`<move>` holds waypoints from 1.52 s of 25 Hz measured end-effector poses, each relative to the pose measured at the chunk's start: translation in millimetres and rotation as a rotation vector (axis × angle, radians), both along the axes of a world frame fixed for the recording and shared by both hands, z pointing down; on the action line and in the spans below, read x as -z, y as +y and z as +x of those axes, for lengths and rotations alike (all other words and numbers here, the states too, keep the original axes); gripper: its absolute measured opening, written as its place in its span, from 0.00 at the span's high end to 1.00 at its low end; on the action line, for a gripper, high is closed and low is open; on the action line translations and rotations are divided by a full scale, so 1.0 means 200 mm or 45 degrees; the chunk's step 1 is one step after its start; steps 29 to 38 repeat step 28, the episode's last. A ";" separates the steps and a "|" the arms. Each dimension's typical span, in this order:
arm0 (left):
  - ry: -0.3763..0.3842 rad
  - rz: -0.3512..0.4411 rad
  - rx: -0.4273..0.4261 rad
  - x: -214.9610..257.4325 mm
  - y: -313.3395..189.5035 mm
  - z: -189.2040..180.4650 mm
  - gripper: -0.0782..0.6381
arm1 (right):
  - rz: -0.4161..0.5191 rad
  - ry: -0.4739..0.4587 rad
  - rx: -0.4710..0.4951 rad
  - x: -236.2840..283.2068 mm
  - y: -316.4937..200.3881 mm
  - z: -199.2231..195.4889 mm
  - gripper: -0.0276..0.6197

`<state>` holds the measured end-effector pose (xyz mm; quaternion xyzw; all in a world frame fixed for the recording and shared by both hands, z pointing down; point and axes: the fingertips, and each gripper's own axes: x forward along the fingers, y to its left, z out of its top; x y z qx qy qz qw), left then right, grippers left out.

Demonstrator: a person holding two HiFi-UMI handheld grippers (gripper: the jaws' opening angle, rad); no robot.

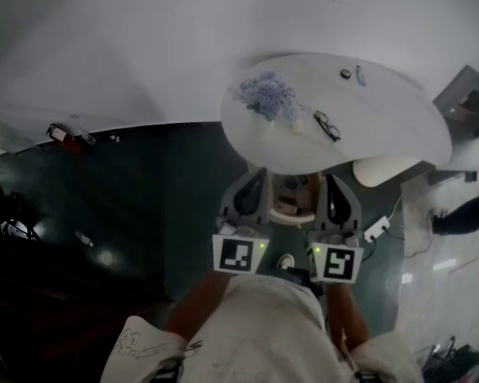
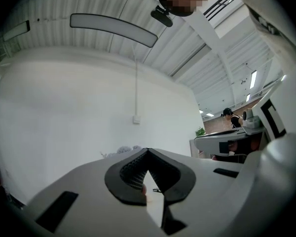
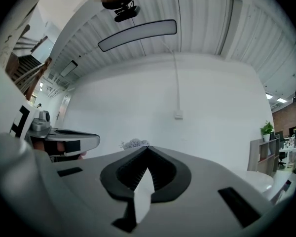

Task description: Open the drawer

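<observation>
Beyond both tongs [image 1: 255, 175] [image 1: 333, 180], white table [image 1: 383, 114]

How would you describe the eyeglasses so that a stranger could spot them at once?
Start at the white oval table in the upper half of the head view. Near its middle, just right of the bluish flower bunch, lie the eyeglasses. They are the only dark-framed, two-lensed thing there.

No word, number or brand can be read in any view. In the head view, a coded black-and-white square marker [image 1: 240, 256] is carried at six o'clock on the cube of the left gripper [image 1: 257, 178]. A second marker [image 1: 336, 263] is carried at five o'clock on that of the right gripper [image 1: 330, 182]. No letters are borne by either. A dark scribble [image 1: 136, 343] on white cloth at seven o'clock cannot be made out.
</observation>
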<state>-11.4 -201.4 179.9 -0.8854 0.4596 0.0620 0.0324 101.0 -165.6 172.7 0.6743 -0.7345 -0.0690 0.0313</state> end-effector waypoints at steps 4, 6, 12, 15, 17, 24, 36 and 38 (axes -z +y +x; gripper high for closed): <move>0.010 0.009 -0.013 0.02 -0.01 0.02 0.90 | -0.017 0.008 -0.016 -0.02 -0.01 0.02 0.95; 0.020 0.009 -0.013 0.03 -0.02 0.02 0.90 | -0.011 0.008 -0.029 -0.02 -0.02 0.03 0.95; 0.002 0.001 -0.017 0.02 -0.03 0.02 0.90 | -0.011 0.011 -0.047 -0.02 -0.03 0.05 0.95; 0.007 0.005 -0.018 0.02 -0.03 0.02 0.90 | -0.014 0.028 -0.052 -0.03 -0.03 0.06 0.95; 0.005 0.007 -0.024 0.02 -0.03 0.02 0.90 | -0.019 0.034 -0.055 -0.03 -0.04 0.07 0.95; 0.004 0.016 -0.038 0.02 -0.04 0.04 0.90 | -0.030 0.050 -0.054 -0.05 -0.04 0.08 0.95; 0.018 0.017 -0.047 0.03 -0.03 0.06 0.90 | -0.020 0.058 -0.061 -0.03 -0.03 0.10 0.95; 0.018 0.017 -0.047 0.03 -0.03 0.06 0.90 | -0.020 0.058 -0.061 -0.03 -0.03 0.10 0.95</move>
